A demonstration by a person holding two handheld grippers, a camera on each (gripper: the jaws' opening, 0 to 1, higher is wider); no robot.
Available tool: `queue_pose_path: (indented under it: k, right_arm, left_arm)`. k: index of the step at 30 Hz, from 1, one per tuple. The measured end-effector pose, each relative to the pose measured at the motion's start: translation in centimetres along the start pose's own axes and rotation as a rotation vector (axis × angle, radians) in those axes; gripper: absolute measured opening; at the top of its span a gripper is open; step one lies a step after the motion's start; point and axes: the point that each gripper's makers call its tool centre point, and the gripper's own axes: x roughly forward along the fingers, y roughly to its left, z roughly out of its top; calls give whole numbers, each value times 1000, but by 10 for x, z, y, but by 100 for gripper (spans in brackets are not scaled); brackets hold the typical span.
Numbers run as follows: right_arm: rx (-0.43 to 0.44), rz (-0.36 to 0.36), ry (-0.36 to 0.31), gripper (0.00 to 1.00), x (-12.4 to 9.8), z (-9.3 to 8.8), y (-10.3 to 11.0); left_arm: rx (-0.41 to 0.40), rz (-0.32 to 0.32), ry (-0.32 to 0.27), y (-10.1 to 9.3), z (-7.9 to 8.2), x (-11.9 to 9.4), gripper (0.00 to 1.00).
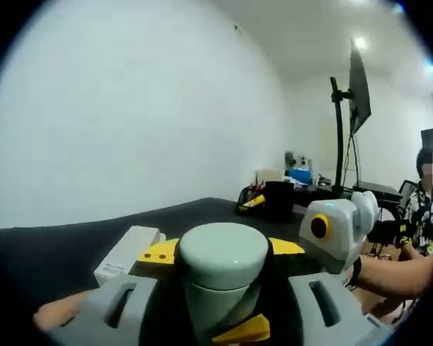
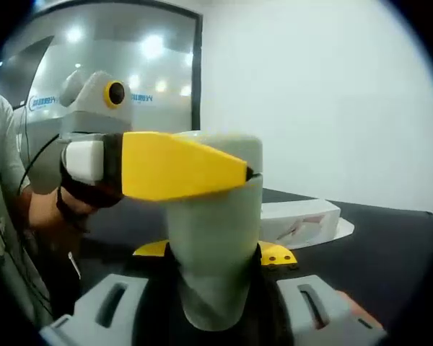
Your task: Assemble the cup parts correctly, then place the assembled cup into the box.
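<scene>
A pale green cup is held up above the black table by both grippers. Its domed lid sits between the yellow fingertips of my left gripper, which is shut on it. My right gripper is shut on the cup body lower down. One of its yellow fingers shows under the lid in the left gripper view. In the right gripper view, a yellow finger of the left gripper lies across the cup's top. I cannot tell whether the lid is fully seated.
A white box lies on the black table behind the cup. A black pen holder, a monitor on a stand and a seated person are at the far right. A glass wall stands behind.
</scene>
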Motion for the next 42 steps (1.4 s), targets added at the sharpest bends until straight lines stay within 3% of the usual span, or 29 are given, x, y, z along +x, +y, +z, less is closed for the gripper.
queue_pose_path:
  k: [7,11,15,18,20,22,23,28,30,34,36,39,40,42]
  right_arm:
    - [3,-4,-4,41,2,0,-1]
    - [1,-2,-8,41,1,0,-1]
    - [9,-4,-11,41,1,0,-2]
    - [7,-3,-14,41,1,0,-1]
    - [9,-4,-17,41,0,0,-1]
    - [10,-3,-20,41,0,0,-1]
    - [9,-3,-19,41,0,0,0]
    - [2,-2,-14,41,0,0,-1]
    - [1,-2,-13,41,0,0,-1]
    - [-4,-3,-9,41,0,0,0]
    - [-5,-4,-7,41,0,-1,1]
    - [-5,3,-4,41,0,-2,1]
    - [-8,7,-1,41,-1,-2,1]
    - [-11,9,6,41,0,-3,0]
  left_arm:
    - [-19,-279,-1,2,1,0,39]
    - [-22,-359,-16,0,1,0,38]
    - [-30,-350,-44,-3,1,0,39]
    - [-59,-292,-74,-1,2,-1,41]
    - [-46,-219,-87,3,3,-4,53]
    - [0,-211,-115,-7,7,-8,65]
    - [12,-159,-116,-4,9,-7,67]
    - [53,-80,-117,-11,22,-6,61]
    - [91,-33,-86,-8,21,-1,55]
    - [94,19,-87,-6,19,4,51]
    - [58,69,-32,1,10,3,42]
    - [58,21,-53,-6,11,4,42]
    - [16,-15,-57,-8,12,4,41]
    - [11,-46,-61,-3,12,5,41]
